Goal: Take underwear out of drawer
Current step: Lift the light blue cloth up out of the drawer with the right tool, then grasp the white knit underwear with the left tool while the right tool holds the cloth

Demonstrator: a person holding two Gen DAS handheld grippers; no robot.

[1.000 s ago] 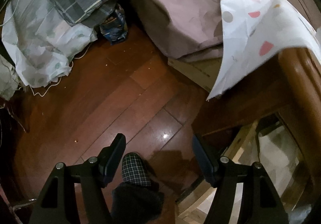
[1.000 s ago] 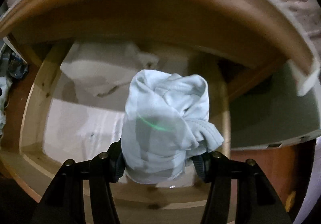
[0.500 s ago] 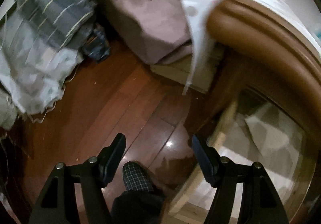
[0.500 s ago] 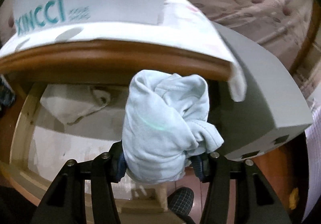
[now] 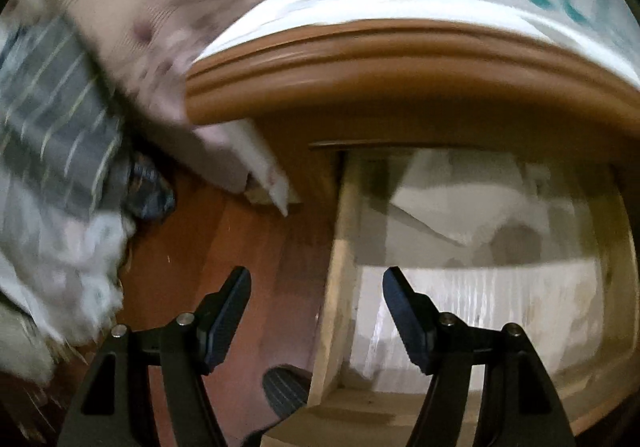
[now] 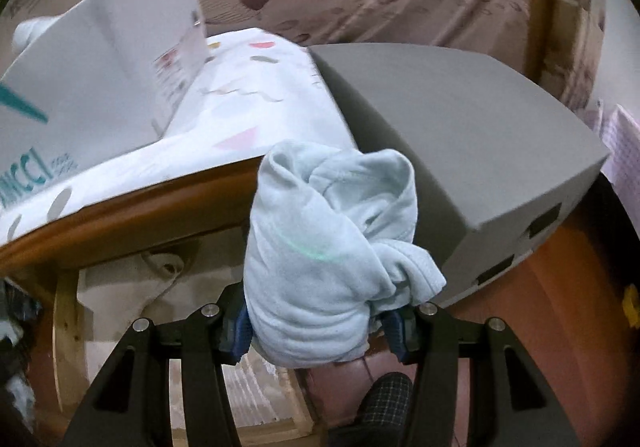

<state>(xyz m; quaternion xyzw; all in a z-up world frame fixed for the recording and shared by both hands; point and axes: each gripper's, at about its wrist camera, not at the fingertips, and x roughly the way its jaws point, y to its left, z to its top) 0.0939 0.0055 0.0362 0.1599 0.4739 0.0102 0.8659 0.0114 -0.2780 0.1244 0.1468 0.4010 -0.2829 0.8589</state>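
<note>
Spanning the upper half of the left wrist view, blurred: brown wooden cabinet top (image 5: pixel 400 59) with a rounded edge, covered by a white patterned cloth (image 5: pixel 304 3). In the right wrist view, same cloth (image 6: pixel 240 103) under a white box (image 6: pixel 88 87) with teal lettering, and a grey box (image 6: pixel 452 127) just beside it on the right. Below the wooden edge, open pale-wood drawer (image 5: pixel 344 247), lined in white and with a crumpled white item (image 5: pixel 460 203) lying at its back; same drawer (image 6: pixel 66 319) low on the left of the right wrist view. Reddish wooden floor (image 5: pixel 240 247) to the left of the drawer, with striped and pale bedding (image 5: pixel 52 135) piled at the far left. Checked slipper (image 6: pixel 384 403) at the bottom of the right wrist view, on the floor.

Clamped in the right gripper (image 6: pixel 320 331): bundled pale blue underwear (image 6: pixel 328 255), lifted clear above the drawer and in front of the cabinet edge. Pinched at its lower part between the two blue pads, jaws closed only as far as the cloth allows, with most of the bundle bulging up and forward past the fingertips and a fold drooping over the right finger.

Hovering over the drawer's left wall and the floor beside it: left gripper (image 5: pixel 316 303), jaws spread wide, nothing between them.
</note>
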